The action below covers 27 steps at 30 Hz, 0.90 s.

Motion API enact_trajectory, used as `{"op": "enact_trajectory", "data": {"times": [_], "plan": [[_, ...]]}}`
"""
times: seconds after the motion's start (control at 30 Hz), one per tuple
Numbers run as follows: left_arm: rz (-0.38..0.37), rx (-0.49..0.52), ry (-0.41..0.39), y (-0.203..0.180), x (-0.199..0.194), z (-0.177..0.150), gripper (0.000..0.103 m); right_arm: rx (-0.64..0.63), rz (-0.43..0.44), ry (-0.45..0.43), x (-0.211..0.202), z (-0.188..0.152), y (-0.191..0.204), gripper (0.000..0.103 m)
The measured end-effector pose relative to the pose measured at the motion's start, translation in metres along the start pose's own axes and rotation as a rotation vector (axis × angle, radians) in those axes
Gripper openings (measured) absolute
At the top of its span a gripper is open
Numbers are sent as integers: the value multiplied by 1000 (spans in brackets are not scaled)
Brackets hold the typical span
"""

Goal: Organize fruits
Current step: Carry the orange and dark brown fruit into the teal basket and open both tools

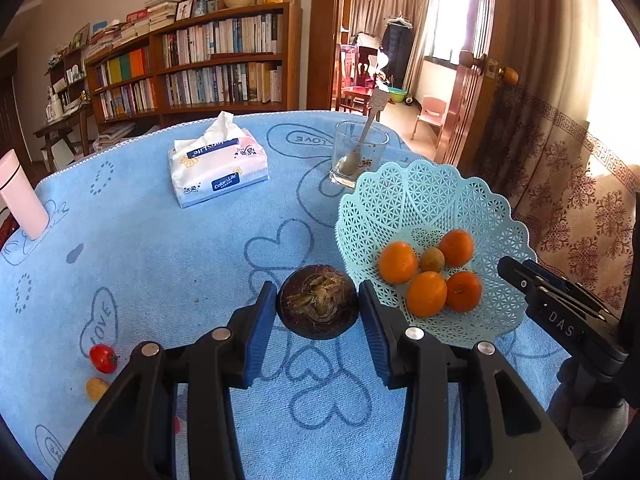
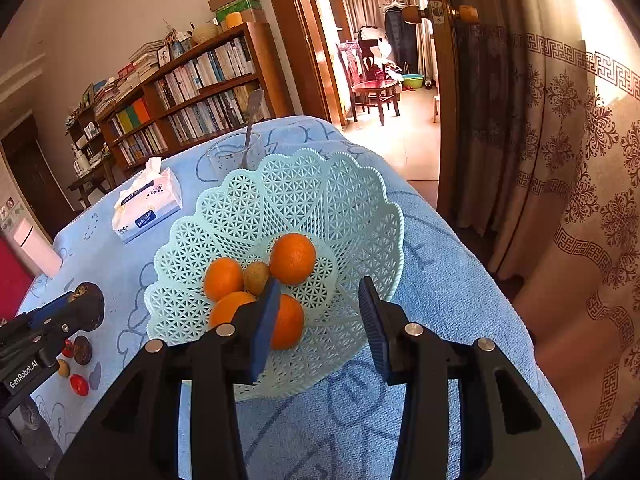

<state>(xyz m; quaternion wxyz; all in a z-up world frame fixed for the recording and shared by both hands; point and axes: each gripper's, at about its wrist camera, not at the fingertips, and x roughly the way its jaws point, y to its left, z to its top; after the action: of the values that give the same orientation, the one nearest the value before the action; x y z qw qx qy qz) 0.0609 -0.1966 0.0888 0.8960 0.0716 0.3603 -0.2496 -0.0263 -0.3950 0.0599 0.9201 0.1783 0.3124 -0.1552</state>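
Four oranges point(image 2: 292, 258) and one small brownish fruit point(image 2: 256, 278) lie together in the pale green lattice basket point(image 2: 360, 216), which stands on the blue towel point(image 1: 160, 248) near the right edge of the table. The left gripper point(image 1: 318, 308) has its two blue pads pressed on the sides of a dark round fruit, a mangosteen point(image 1: 318, 300), and holds it just beside the basket rim, on the left of it. The right gripper point(image 2: 318, 320) is above the near rim of the basket with its jaws partly apart and nothing between them. At the near left of the towel, a red tomato point(image 1: 103, 358) and a small yellow fruit point(image 1: 96, 389) lie close together. Behind are a tissue pack point(image 1: 218, 164) and a glass point(image 1: 356, 154) with a spoon inside.
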Motion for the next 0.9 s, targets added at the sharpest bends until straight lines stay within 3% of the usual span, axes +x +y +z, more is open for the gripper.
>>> {"op": "enact_trajectory", "data": {"times": [0.37,0.43,0.47,0.9], "plan": [[-79,70,31,-41,37,4,43,11,5,-1,-1,-2,-3,42],[-85,63,29,-42,40,3,51,11,7,-2,-1,-2,-3,42],[-84,54,21,-40,40,3,64,11,5,-2,-1,-2,-3,42],[-28,28,-39,-13,17,-1,72,-11,11,-1,-4,-5,9,42]]}}
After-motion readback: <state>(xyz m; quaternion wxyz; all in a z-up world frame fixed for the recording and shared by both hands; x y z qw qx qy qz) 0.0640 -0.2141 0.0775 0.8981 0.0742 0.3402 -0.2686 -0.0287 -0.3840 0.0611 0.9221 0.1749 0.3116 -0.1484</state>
